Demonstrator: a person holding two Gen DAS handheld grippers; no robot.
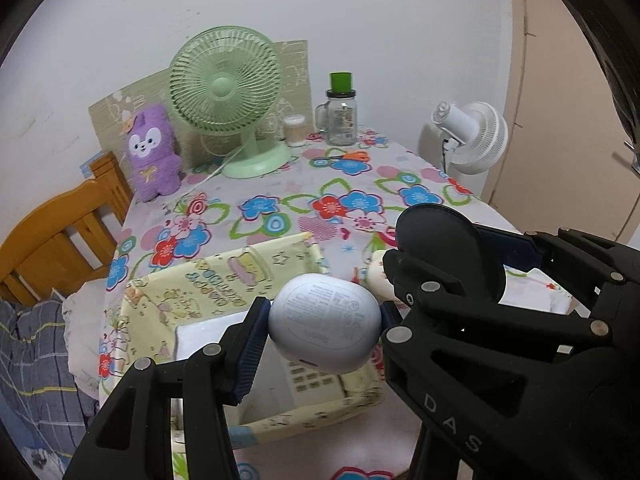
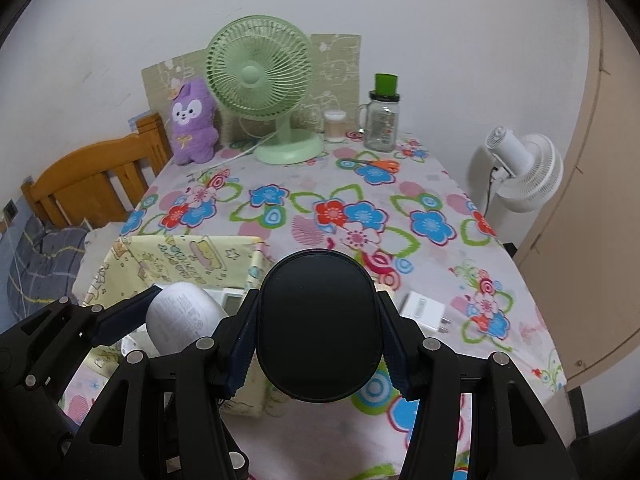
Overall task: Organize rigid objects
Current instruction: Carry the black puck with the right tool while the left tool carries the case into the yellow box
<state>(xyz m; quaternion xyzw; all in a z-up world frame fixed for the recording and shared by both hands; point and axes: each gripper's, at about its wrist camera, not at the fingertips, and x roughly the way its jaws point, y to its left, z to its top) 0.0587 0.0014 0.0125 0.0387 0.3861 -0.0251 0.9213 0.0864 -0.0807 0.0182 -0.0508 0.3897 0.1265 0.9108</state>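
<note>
- the left gripper (image 1: 322,322) has its jaws pinching a pale case (image 1: 324,322) at both sides, the printed underside facing the camera.
- the case hangs above a yellow bin (image 1: 224,276) at the near left part of the surface (image 1: 352,184).
- inside the bin lie a white box (image 1: 200,340) and a remote (image 1: 314,380), right under the case.
- the right gripper (image 2: 318,330) has its jaws pinching a dark oval case (image 2: 318,326), held upright just right of the bin and above the flowered cloth.
- in the left view the dark case sits close beside the pale one, to its right and a little farther back.
- a white charger (image 2: 424,308) lies on the cloth, right of the dark case.
- at the far edge stand a green fan (image 2: 260,76), a purple plush (image 2: 192,120), a small tub (image 2: 334,124) and a jar (image 2: 382,120) with a green cap.
- orange scissors (image 2: 380,166) lie in front of the jar.
- a white fan (image 2: 524,172) stands off the right side; a wooden bed frame (image 2: 92,184) is at the left.
</note>
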